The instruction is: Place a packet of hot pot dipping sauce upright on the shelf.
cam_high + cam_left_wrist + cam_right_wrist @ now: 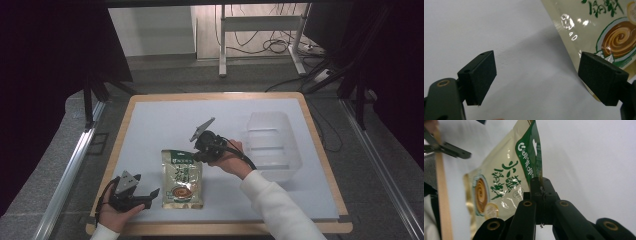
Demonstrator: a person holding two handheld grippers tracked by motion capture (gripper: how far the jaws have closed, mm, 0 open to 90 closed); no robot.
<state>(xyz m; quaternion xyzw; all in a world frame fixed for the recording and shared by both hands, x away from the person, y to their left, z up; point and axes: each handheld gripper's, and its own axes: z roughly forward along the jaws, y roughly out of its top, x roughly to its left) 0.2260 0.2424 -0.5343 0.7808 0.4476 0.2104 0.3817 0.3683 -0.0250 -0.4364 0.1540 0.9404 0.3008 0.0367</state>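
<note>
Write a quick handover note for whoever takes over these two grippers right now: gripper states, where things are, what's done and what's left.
Right gripper: shut on the top edge of the pouch, lifting that end off the table.
Left gripper: open, holding nothing, beside the pouch's lower end.
Clear bin: to the right of the pouch, looks empty.
Done: pouch gripped.
Left: probably carry the pouch to the bin and release it.

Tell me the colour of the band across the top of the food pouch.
Green with white print, on the pouch; clearest in the right gripper view.
</note>
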